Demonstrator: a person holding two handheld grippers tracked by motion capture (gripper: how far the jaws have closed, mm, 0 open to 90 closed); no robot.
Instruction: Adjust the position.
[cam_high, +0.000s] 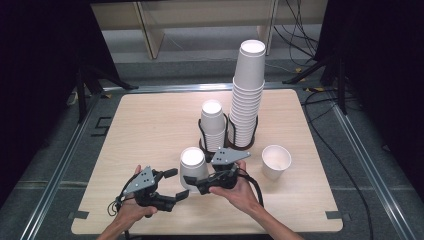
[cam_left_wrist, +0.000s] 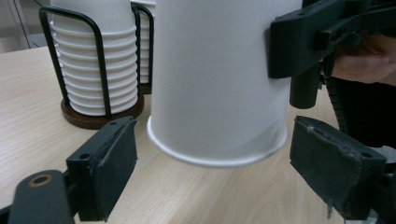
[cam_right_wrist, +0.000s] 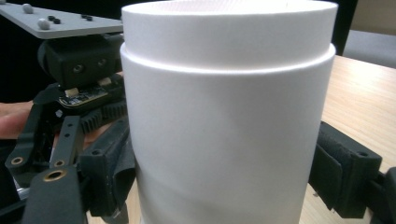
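Note:
An upside-down white paper cup (cam_high: 192, 165) stands between my two grippers near the table's front. My right gripper (cam_high: 197, 180) comes in from the right and is shut on the cup (cam_right_wrist: 224, 116), one pad (cam_right_wrist: 109, 172) on each side. In the left gripper view the cup (cam_left_wrist: 215, 79) looks raised a little off the wood, rim downward, with a right-gripper jaw against its side. My left gripper (cam_high: 179, 184) is open. Its pads (cam_left_wrist: 114, 163) stand apart on either side, below the rim, touching nothing.
Behind the cup, two black wire holders carry stacked white cups: a short stack (cam_high: 212, 125) and a tall stack (cam_high: 247, 95); the short stack (cam_left_wrist: 93, 60) is near in the left gripper view. A single upright cup (cam_high: 276, 161) stands to the right. The wooden table (cam_high: 150, 125) has bare room at left.

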